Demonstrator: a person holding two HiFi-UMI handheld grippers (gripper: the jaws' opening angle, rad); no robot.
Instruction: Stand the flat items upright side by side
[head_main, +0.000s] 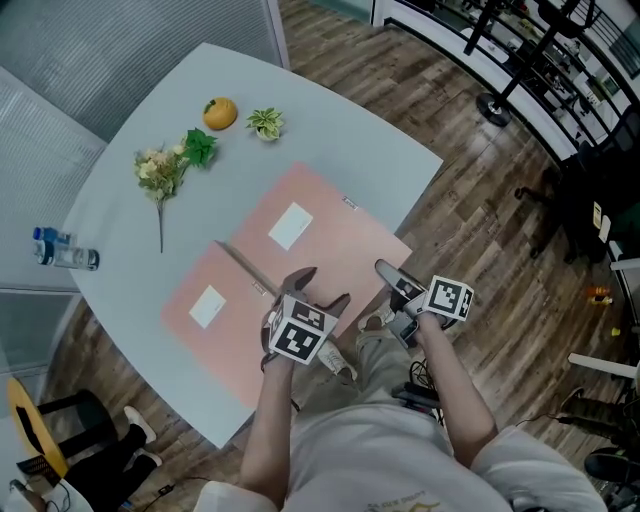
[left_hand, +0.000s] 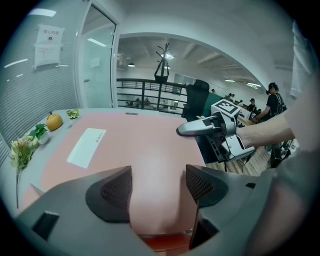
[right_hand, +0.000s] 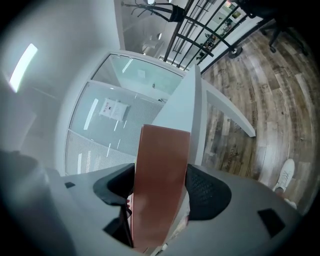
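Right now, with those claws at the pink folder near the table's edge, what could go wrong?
The right claw grips the pink folder only near one corner, by the table edge. Lifted from there, it could swing, slip out and fall to the floor. The left claw is open above the folder, so nothing steadies it yet. Stood upright unsupported, it may tip over.

Loads of room on this table: the far right corner is bare. The left pink folder and right pink folder lie low, easy to pass over. Clutter hugs the far left: an orange, small plant, flower bunch, and a water bottle at the left edge. It's tightest at the near edge, with the left gripper and right gripper just beside each other.
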